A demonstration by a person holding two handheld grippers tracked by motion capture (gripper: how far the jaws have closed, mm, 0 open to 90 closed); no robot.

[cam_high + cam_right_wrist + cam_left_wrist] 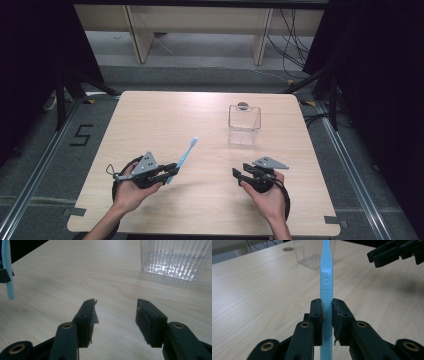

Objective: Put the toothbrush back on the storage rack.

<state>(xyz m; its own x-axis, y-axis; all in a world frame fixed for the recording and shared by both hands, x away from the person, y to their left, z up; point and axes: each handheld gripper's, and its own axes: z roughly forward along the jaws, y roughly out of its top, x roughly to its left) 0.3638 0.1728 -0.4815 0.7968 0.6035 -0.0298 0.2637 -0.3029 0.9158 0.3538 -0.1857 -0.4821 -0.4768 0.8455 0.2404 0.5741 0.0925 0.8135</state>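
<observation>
While the left gripper [327,308] is clamped on the blue toothbrush [326,287], its jaws press the ribbed handle from both sides, low on its length. In the left gripper view the brush runs straight up from between the jaws, past an embossed mark on the handle, and its head end is cut off by the top edge. Its bottom end passes below the frame between the gripper's arms. In the high view the left gripper [172,172] sits at the near left of the table [150,115], and the toothbrush [186,152] slants away from it toward the far right, bristle end farthest off; whether the bristles face up or down is too small to tell.

The right gripper [116,312] stands spread with nothing between its jaws, bare wood showing in the gap. In the high view the right gripper [239,175] lies at the near right, well apart from the brush. A clear ribbed cup [175,258] stands beyond it, its upper part cut off in the right gripper view; it reads whole in the high view [244,125], with a small dark disc [243,105] just behind it on the table.
</observation>
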